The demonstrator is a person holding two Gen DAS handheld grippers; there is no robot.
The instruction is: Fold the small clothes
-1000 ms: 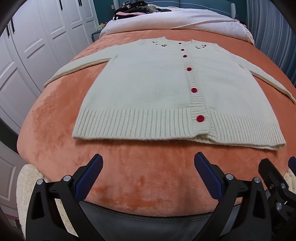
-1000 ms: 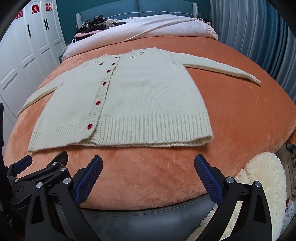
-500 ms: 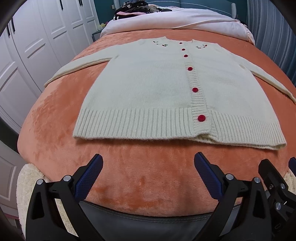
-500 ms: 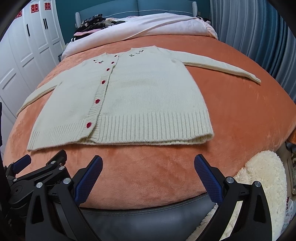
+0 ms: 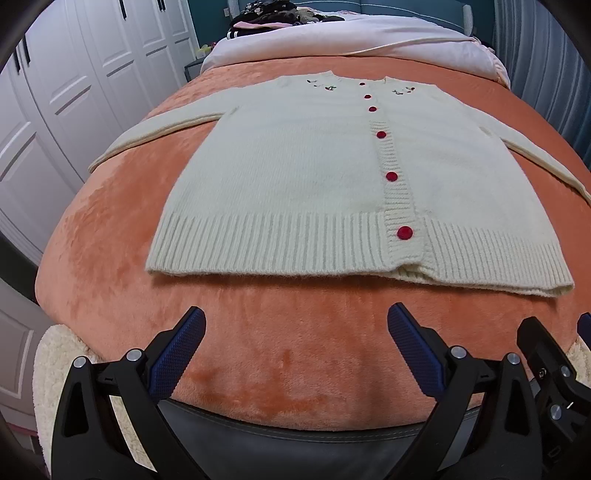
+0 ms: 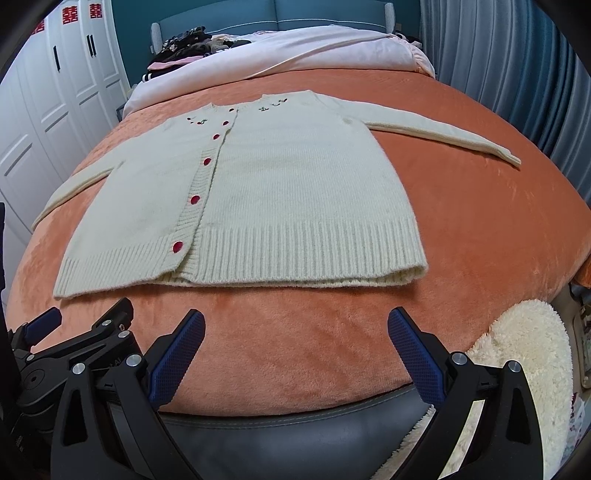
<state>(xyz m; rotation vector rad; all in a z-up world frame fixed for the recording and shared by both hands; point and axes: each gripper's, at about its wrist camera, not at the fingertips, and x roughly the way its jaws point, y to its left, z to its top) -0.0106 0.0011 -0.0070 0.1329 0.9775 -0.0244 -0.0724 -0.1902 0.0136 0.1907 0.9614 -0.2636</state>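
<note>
A cream knit cardigan [image 5: 303, 177] with red buttons lies flat and buttoned on the orange bedspread [image 5: 280, 354], sleeves spread out to both sides. It also shows in the right wrist view [image 6: 288, 192]. My left gripper [image 5: 295, 325] is open and empty, hovering over the bed's near edge just short of the ribbed hem. My right gripper [image 6: 295, 325] is open and empty, likewise just short of the hem. The right gripper's body shows at the left view's lower right [image 5: 546, 369]; the left gripper's body shows at the right view's lower left [image 6: 74, 343].
White wardrobe doors [image 5: 74, 81] stand to the left. A pink duvet [image 5: 351, 37] and a pile of dark clothes [image 5: 266, 9] lie at the bed's head. Blue curtains [image 6: 517, 66] hang on the right. A fluffy cream rug [image 6: 524, 369] lies beside the bed's foot.
Both grippers have drifted slightly; the cardigan sits a touch higher in the views. Nothing was grasped and the cardigan has not moved.
</note>
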